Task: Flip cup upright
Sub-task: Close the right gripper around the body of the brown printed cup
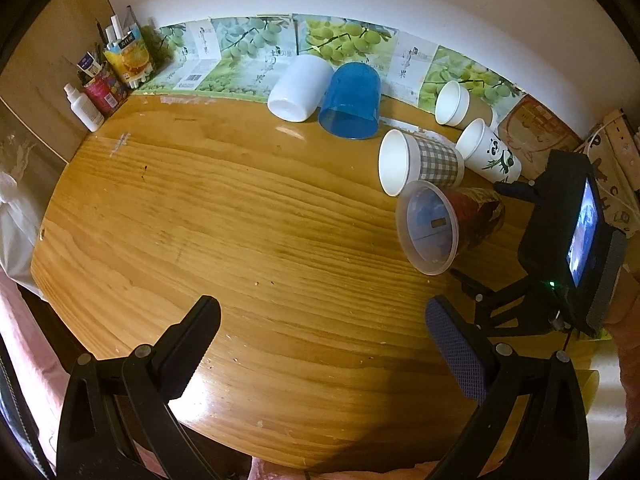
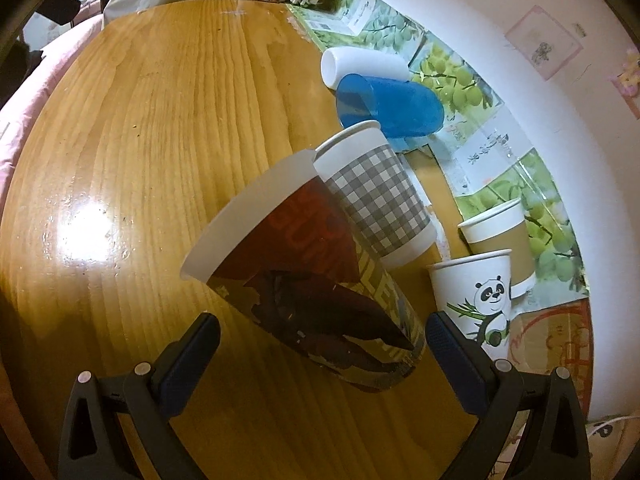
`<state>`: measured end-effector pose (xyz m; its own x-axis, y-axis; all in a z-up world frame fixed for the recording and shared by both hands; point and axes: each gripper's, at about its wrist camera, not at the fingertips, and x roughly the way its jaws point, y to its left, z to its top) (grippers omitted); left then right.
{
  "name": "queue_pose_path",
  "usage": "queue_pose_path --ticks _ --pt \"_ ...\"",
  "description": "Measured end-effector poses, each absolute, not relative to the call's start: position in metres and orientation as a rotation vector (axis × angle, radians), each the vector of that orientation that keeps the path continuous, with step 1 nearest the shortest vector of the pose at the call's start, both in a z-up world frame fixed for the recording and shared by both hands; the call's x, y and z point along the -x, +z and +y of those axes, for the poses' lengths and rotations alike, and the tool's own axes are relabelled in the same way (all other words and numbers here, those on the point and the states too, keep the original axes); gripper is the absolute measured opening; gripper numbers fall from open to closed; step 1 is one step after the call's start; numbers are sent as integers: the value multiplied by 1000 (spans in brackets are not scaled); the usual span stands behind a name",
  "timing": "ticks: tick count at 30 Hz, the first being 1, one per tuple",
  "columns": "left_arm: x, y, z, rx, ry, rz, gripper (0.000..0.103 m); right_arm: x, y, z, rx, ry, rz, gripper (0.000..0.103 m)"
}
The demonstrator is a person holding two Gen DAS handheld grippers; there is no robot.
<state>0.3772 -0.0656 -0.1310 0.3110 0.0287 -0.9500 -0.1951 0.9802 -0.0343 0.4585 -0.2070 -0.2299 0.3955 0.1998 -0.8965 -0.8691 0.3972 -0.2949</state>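
Here the right gripper (image 2: 323, 354) hangs spread wide around the base of the red-printed plastic cup (image 2: 316, 284), which lies sideways on the wooden table (image 2: 160, 120) against the checked cup (image 2: 380, 196), seemingly ready to clamp; the left gripper (image 1: 323, 334) waits open, empty.

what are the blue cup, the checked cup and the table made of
Blue cup: looks like translucent plastic, since light passes through its wall. Checked cup: apparently paper, matte, with a rolled white rim and printed grey gingham. Table: wood or wood veneer, grain visible, glossy varnish judging by the lamp glare.
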Motion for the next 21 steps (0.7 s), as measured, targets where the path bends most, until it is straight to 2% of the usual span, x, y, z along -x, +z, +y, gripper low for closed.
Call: queue_pose_path --ticks 10,16,21 --pt "-375 -134 -63 179 176 1250 102 -469 -238 -198 907 849 906 102" --pt "-373 -133 -61 193 188 1246 102 -476 -241 -193 908 871 937 91" --pt "-370 -132 -58 205 194 1237 102 -478 -243 -190 901 877 952 76"
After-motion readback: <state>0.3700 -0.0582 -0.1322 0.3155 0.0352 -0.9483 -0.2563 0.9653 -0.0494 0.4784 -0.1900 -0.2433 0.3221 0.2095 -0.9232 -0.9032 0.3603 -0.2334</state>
